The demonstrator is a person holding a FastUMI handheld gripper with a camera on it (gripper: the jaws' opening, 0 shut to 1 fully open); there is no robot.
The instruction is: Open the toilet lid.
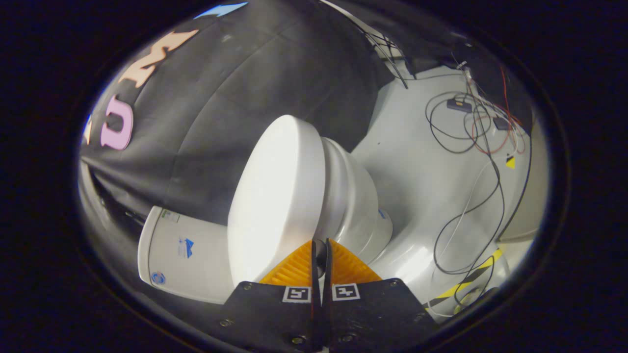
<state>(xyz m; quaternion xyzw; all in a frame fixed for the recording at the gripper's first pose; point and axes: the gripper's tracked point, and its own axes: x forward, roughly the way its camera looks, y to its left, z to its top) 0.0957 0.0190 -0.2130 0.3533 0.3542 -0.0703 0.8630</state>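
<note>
A white toilet stands against the black cloth wall, and the whole scene looks tipped on its side. Its lid (274,196) lies down flat on the seat and bowl (355,206). The white tank (181,250) sits behind the lid. My gripper (320,245) is at the lid's front rim, with its fingertips right at the seam where the lid meets the seat. The two fingers are pressed nearly together, leaving only a thin dark slit between them. I see nothing held in that slit.
A light grey floor (422,176) spreads beyond the bowl. Loose black, white and red cables (471,122) trail across it with small boxes. Yellow-and-black tape (466,284) marks the floor near the toilet's base.
</note>
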